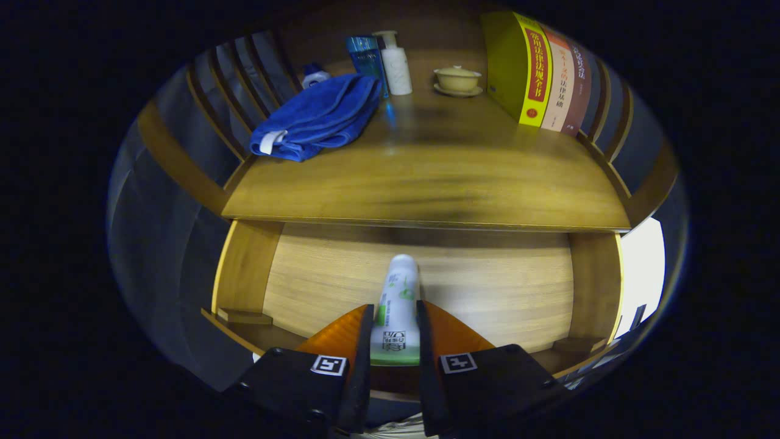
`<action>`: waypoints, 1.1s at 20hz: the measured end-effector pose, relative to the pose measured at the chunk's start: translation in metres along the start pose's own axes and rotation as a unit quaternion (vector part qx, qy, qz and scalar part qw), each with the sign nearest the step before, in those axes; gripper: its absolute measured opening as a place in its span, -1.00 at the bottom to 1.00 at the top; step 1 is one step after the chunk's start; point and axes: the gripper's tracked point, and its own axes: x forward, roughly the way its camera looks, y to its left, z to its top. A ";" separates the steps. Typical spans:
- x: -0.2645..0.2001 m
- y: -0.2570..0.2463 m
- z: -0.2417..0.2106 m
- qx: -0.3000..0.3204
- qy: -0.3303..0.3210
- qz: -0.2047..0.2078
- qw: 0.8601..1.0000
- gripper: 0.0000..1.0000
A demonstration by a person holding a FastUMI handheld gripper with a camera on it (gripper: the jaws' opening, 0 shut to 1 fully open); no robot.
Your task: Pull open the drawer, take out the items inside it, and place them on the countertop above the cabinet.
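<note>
Hand-held gripper [395, 332]: both fingers clamped on a white plastic tube with green print [399, 305], held over the open wooden drawer [420, 286].
Wooden tabletop [426, 177]: directly above the drawer.
On the tabletop: folded blue towel [317, 116], white pump bottle [395, 64], upright books [539, 73].

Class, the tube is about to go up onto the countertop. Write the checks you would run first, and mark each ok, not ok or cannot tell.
1. Tool shut on the white tube, both fingers pressing: ok.
2. Tube lifted off the drawer floor: cannot tell.
3. Bare countertop ahead for setting down: ok.
4. Blue towel, bottles, bowl and books away from that spot: ok.
5. Drawer open: ok.
</note>
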 end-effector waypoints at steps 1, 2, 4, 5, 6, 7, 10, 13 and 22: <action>-0.012 -0.002 0.005 0.013 -0.021 -0.001 1.000 -0.82; -0.017 -0.018 0.009 -0.011 -0.028 -0.024 0.999 -0.82; -0.024 -0.042 0.010 -0.051 -0.037 -0.065 0.996 -0.82; -0.023 -0.041 0.005 -0.051 -0.032 -0.061 0.996 -0.82; -0.017 -0.033 -0.001 -0.048 -0.022 -0.048 0.997 -0.81; -0.010 -0.025 -0.006 -0.034 -0.012 -0.039 0.999 -0.61; 0.017 -0.015 -0.014 -0.001 0.016 -0.050 0.999 -0.01; 0.053 -0.008 -0.022 0.012 0.044 -0.068 0.997 0.39; 0.103 -0.011 -0.028 0.020 0.067 -0.112 0.991 0.53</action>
